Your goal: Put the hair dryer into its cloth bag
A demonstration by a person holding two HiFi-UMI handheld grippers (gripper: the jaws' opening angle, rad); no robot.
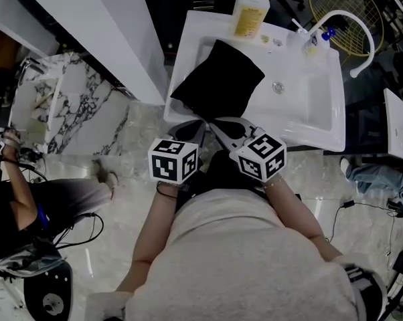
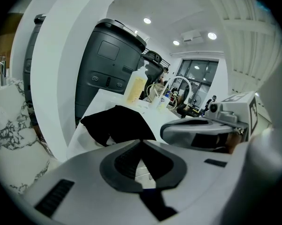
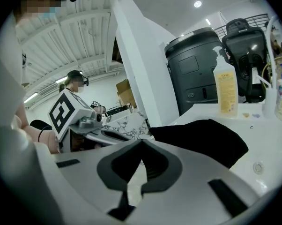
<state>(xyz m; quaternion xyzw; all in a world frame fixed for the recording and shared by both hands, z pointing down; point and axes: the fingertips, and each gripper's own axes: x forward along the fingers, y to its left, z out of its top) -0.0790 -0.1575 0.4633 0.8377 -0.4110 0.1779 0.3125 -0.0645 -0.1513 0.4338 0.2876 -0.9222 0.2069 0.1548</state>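
A black cloth bag (image 1: 218, 79) lies flat over the near left part of a white sink (image 1: 322, 122), one corner hanging over its front rim. No hair dryer shows in any view. My left gripper (image 1: 202, 124) and right gripper (image 1: 213, 122) sit side by side just in front of the bag's near corner, both shut with nothing between the jaws. In the left gripper view the shut tips (image 2: 142, 142) point at the bag (image 2: 117, 123), with the right gripper (image 2: 202, 132) alongside. The right gripper view shows its shut tips (image 3: 142, 142) before the bag (image 3: 202, 135).
A yellow soap bottle (image 1: 250, 11) and a white curved faucet (image 1: 342, 22) stand at the sink's back edge. A marble counter (image 1: 67, 105) lies to the left, behind a white partition (image 1: 114, 32). Another person (image 1: 27, 206) sits at lower left. A dark grey bin (image 2: 108, 64) stands beyond the sink.
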